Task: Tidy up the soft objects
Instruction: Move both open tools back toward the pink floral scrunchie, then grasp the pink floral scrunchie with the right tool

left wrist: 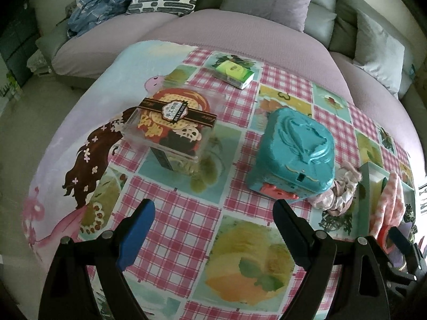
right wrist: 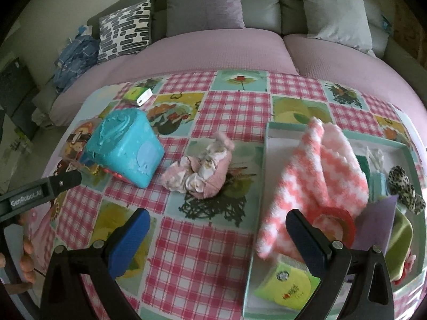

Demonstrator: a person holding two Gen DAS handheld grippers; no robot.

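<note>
Left wrist view: both tools spread, nothing held

Left tool [left wrist: 213,237] is seen spread wide above the checked cloth [left wrist: 186,213], nothing between its pads. Right tool [right wrist: 217,242] is likewise spread and empty. Pink scrunchie [right wrist: 198,172] lies on the cloth, between teal box [right wrist: 124,146] and tray [right wrist: 257,213]; pink-white towel [right wrist: 320,181] is draped over the tray.

Both grippers, left [left wrist: 213,237] and right [right wrist: 217,240], tilted downward, jaws wide, empty
</note>
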